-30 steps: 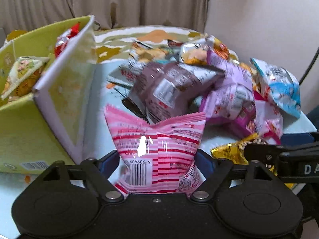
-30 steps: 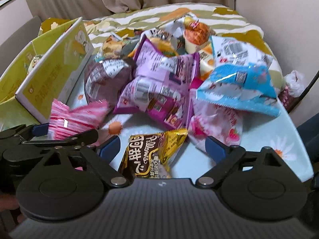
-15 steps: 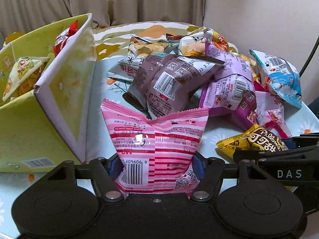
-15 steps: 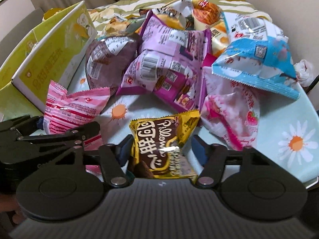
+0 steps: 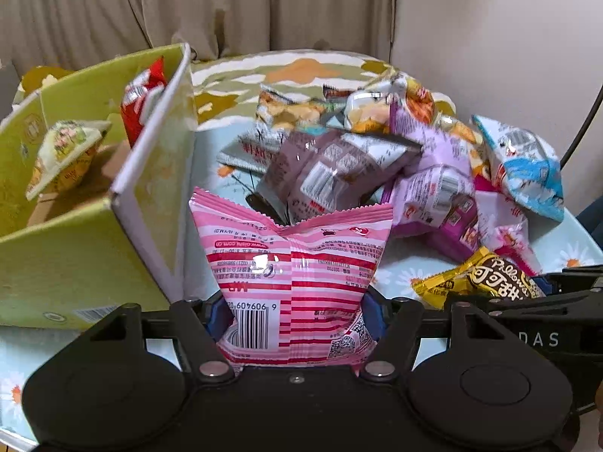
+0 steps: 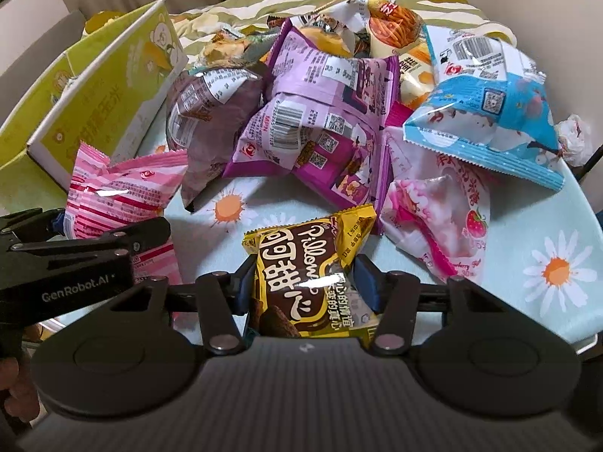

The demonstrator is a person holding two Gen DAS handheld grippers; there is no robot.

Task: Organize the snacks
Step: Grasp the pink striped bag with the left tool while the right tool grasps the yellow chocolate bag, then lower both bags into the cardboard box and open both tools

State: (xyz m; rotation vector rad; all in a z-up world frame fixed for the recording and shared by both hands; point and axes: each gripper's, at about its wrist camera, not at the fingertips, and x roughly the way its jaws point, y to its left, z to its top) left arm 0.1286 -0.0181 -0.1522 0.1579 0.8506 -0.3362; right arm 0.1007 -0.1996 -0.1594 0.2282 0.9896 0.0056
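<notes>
My left gripper [image 5: 296, 318] is shut on a pink striped snack bag [image 5: 292, 263] and holds it above the table, just right of the green cardboard box [image 5: 75, 260]. The pink bag also shows in the right wrist view [image 6: 120, 196]. My right gripper [image 6: 307, 286] is shut on a yellow and brown Pillows bag [image 6: 307, 267], which also shows in the left wrist view [image 5: 486, 278]. The box holds a pale yellow bag [image 5: 64, 154] and a red bag [image 5: 141, 98]. A pile of snack bags [image 6: 331, 113] lies behind on the table.
The pile has a brown bag [image 5: 328, 173], purple bags [image 6: 320, 128], a blue bag [image 6: 490, 113] and a strawberry bag [image 6: 441, 218]. The table has a daisy-print cloth [image 6: 557, 263]. A striped cushion [image 5: 294, 71], curtain and wall stand behind.
Both grippers have risen with their bags. The right gripper closed on the Pillows bag over the last second. The left gripper has shifted a little toward the box.
</notes>
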